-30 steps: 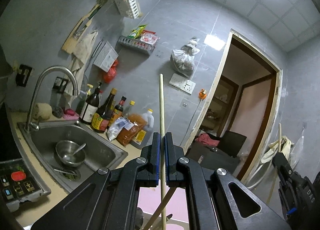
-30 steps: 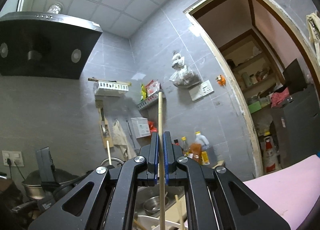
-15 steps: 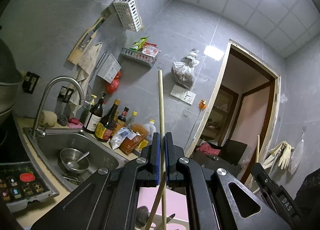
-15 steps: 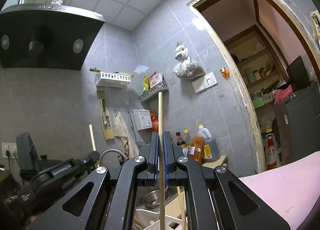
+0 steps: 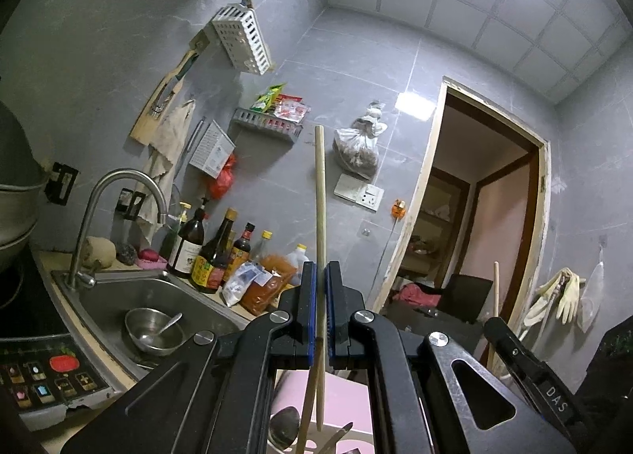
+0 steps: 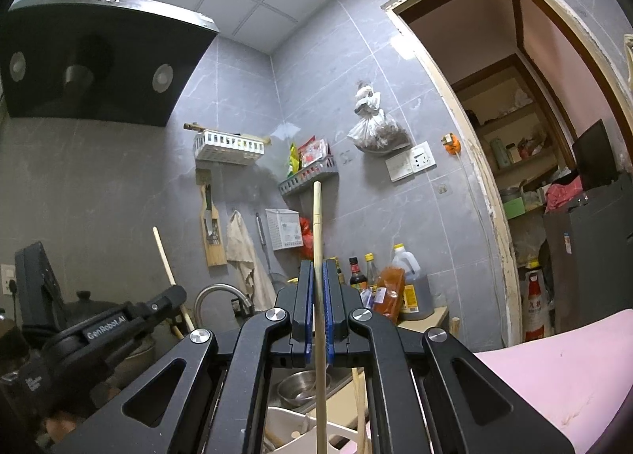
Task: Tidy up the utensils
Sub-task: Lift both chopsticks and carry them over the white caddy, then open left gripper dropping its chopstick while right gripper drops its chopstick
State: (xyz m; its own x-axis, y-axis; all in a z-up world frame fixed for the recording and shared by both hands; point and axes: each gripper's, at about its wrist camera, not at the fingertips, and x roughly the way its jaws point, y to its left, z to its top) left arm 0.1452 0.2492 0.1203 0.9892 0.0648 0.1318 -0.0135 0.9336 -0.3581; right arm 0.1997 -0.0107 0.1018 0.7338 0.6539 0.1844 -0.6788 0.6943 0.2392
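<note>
My left gripper [image 5: 320,276] is shut on a pale wooden chopstick [image 5: 319,197] that stands upright between its blue pads. Under it a spoon [image 5: 283,426], a second stick and a fork tip rise from below. My right gripper [image 6: 318,274] is likewise shut on an upright wooden chopstick [image 6: 316,224]. A white utensil holder [image 6: 290,430] sits beneath it, partly hidden by the jaws. Each gripper shows in the other's view: the right one [image 5: 526,367] at lower right, the left one [image 6: 118,327] at lower left, each with its stick.
A steel sink [image 5: 118,296] with a faucet [image 5: 118,185] holds a bowl and spoon [image 5: 154,329]. Sauce bottles [image 5: 213,252] line the counter. A white wall basket [image 5: 243,38], a range hood [image 6: 99,58], a doorway [image 5: 486,224] and a pink surface [image 6: 554,367] surround me.
Both chopsticks stay clamped. In the left wrist view the wall and sink have slid down and the right gripper has drifted closer. The left gripper has risen slightly in the right wrist view.
</note>
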